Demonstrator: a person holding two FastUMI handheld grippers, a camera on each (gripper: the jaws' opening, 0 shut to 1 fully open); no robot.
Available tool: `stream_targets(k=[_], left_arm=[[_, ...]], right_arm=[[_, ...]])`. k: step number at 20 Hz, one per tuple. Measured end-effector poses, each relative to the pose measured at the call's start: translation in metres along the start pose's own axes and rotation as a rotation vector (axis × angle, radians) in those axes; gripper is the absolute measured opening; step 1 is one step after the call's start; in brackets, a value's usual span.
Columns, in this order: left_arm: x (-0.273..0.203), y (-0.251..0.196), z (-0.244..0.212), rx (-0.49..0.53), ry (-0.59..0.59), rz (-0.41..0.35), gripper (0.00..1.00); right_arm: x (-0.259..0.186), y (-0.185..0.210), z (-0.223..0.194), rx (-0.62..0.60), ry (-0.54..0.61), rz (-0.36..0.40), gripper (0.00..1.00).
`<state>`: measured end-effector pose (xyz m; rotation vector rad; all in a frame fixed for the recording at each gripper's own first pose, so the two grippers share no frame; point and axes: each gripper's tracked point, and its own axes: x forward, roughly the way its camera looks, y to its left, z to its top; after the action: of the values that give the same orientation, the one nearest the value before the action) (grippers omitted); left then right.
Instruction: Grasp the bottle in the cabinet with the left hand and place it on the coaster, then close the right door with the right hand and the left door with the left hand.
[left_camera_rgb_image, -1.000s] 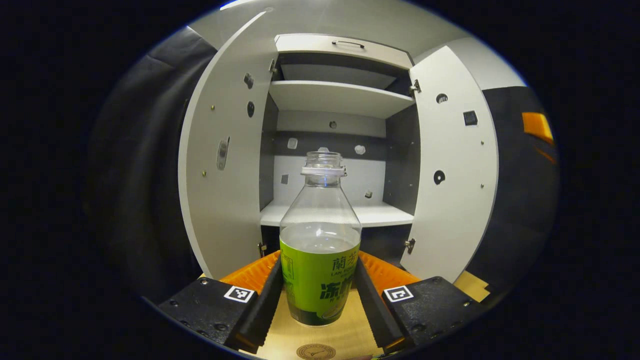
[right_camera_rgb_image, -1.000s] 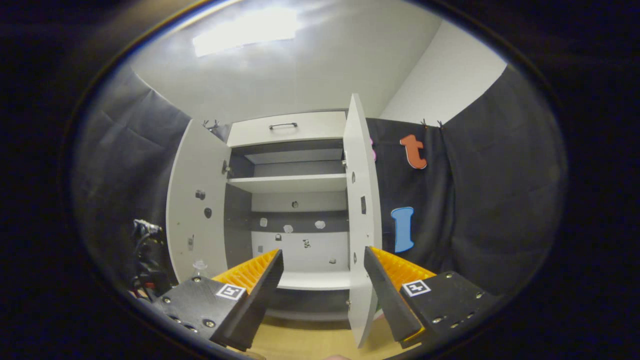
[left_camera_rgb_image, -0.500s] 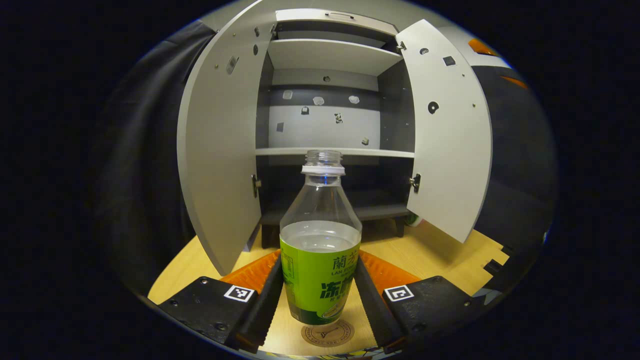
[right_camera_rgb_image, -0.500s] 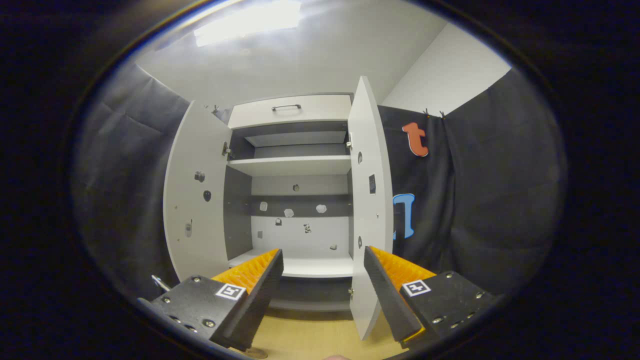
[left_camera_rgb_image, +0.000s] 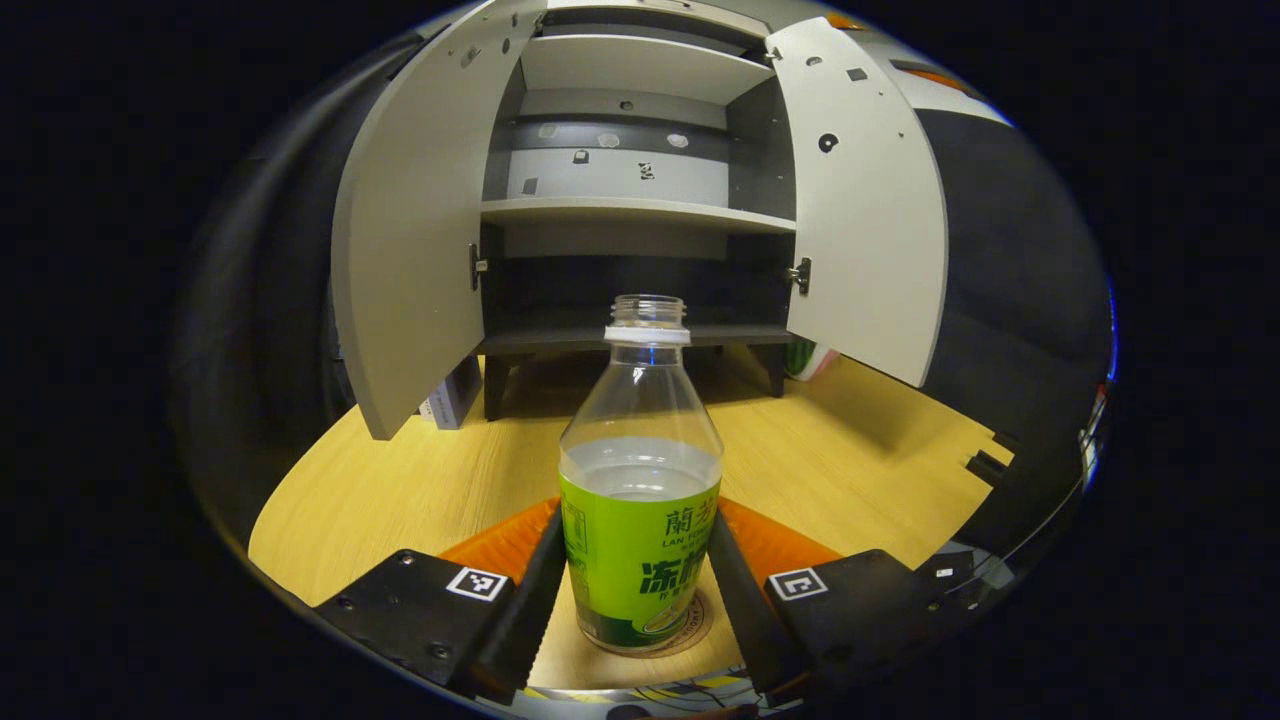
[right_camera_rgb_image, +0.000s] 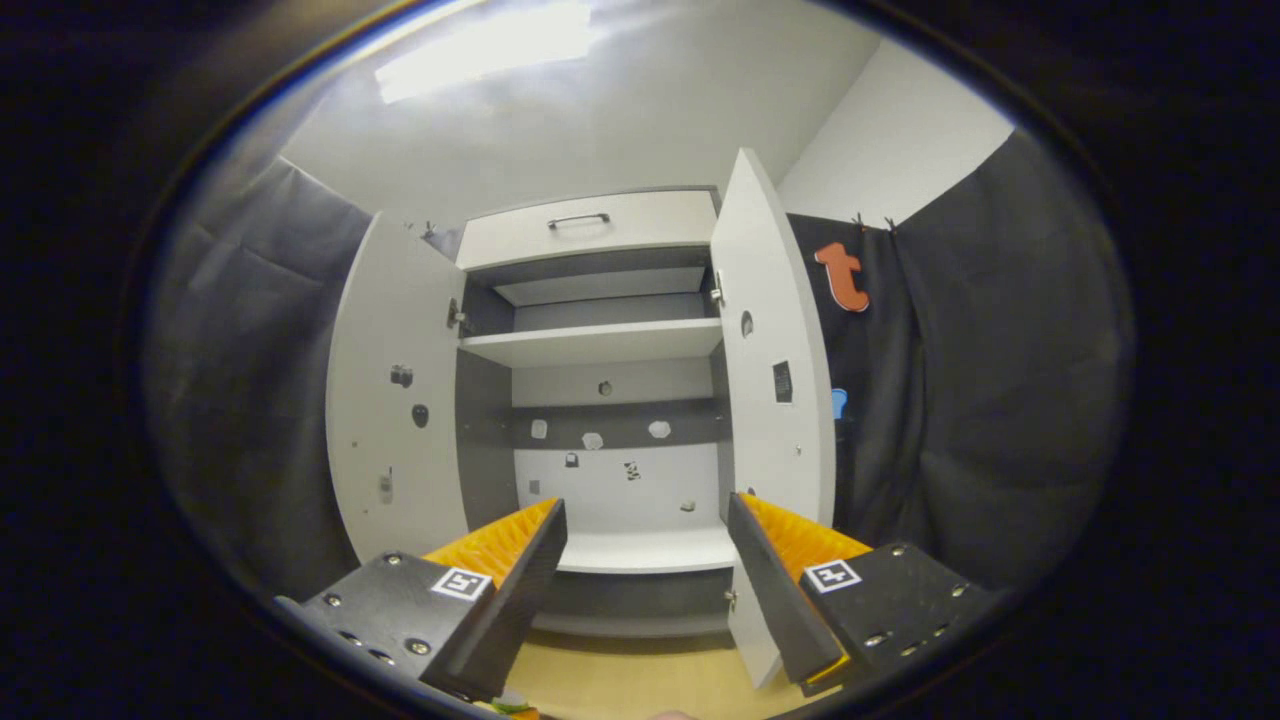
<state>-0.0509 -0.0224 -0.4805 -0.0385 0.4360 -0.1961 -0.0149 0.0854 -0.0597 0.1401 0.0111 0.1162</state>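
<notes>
Green-labelled, the uncapped bottle (left_camera_rgb_image: 640, 480) stands upright between the left gripper (left_camera_rgb_image: 638, 590) fingers, which press its label from both sides, its base over the round coaster (left_camera_rgb_image: 690, 625) on the wooden desk (left_camera_rgb_image: 420, 480). The right gripper (right_camera_rgb_image: 646, 580) fingers stand apart, holding nothing, facing the open cabinet (right_camera_rgb_image: 600, 345).

My left camera sits low over the table (left_camera_rgb_image: 400, 480) – my right looks up; both face the cabinet (right_camera_rgb_image: 600, 345).
</notes>
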Motion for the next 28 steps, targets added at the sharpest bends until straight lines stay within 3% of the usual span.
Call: stream_targets(k=[1, 3, 4, 8, 10, 11, 12, 13, 16, 18, 21, 22, 23, 28], left_arm=[[0.0, 0.0, -0.002, -0.005, -0.006, -0.009, 0.8], [-0.002, -0.007, -0.002, -0.028, -0.032, -0.05, 0.8], [-0.005, -0.013, 0.004, -0.027, -0.076, -0.079, 0.8], [-0.002, -0.011, -0.002, 0.015, -0.1, -0.093, 0.81], [0.003, -0.013, -0.01, 0.027, -0.059, -0.106, 0.82], [0.002, -0.008, -0.02, 0.031, -0.032, -0.09, 0.82], [0.0, -0.005, -0.019, 0.03, -0.025, -0.085, 0.83], [-0.002, -0.003, -0.012, 0.022, -0.035, -0.084, 0.84], [-0.008, -0.007, 0.005, 0.005, -0.064, -0.109, 0.84], [-0.01, -0.011, 0.01, 0.013, -0.056, -0.12, 0.84], [-0.012, -0.014, 0.024, 0.02, -0.066, -0.116, 0.85], [-0.013, -0.017, 0.03, 0.021, -0.067, -0.115, 0.85], [-0.016, -0.018, 0.035, 0.026, -0.06, -0.105, 0.85], [-0.035, -0.026, 0.1, 0.099, -0.127, -0.046, 0.89]], right_arm=[[0.001, 0.004, -0.004, -0.005, 0.01, 0.005, 0.98], [0.002, 0.008, -0.01, -0.024, 0.028, 0.007, 0.93], [0.003, 0.01, -0.013, -0.031, 0.036, 0.007, 0.98], [0.005, 0.02, -0.026, -0.042, 0.075, 0.014, 0.98], [0.004, 0.025, -0.03, -0.045, 0.084, 0.02, 0.98], [0.004, 0.027, -0.032, -0.047, 0.088, 0.021, 0.93], [0.004, 0.027, -0.034, -0.05, 0.094, 0.023, 0.98], [0.003, 0.028, -0.038, -0.053, 0.101, 0.023, 0.93], [0.003, 0.023, -0.049, -0.054, 0.129, 0.015, 0.93], [0.0, 0.023, -0.057, -0.057, 0.13, 0.03, 0.98], [-0.006, 0.013, -0.074, -0.031, 0.159, 0.014, 0.98], [-0.01, 0.009, -0.077, -0.019, 0.167, 0.01, 0.94], [-0.015, 0.004, -0.076, -0.012, 0.166, 0.006, 0.98], [-0.035, -0.041, -0.058, -0.001, 0.14, -0.014, 0.98]])
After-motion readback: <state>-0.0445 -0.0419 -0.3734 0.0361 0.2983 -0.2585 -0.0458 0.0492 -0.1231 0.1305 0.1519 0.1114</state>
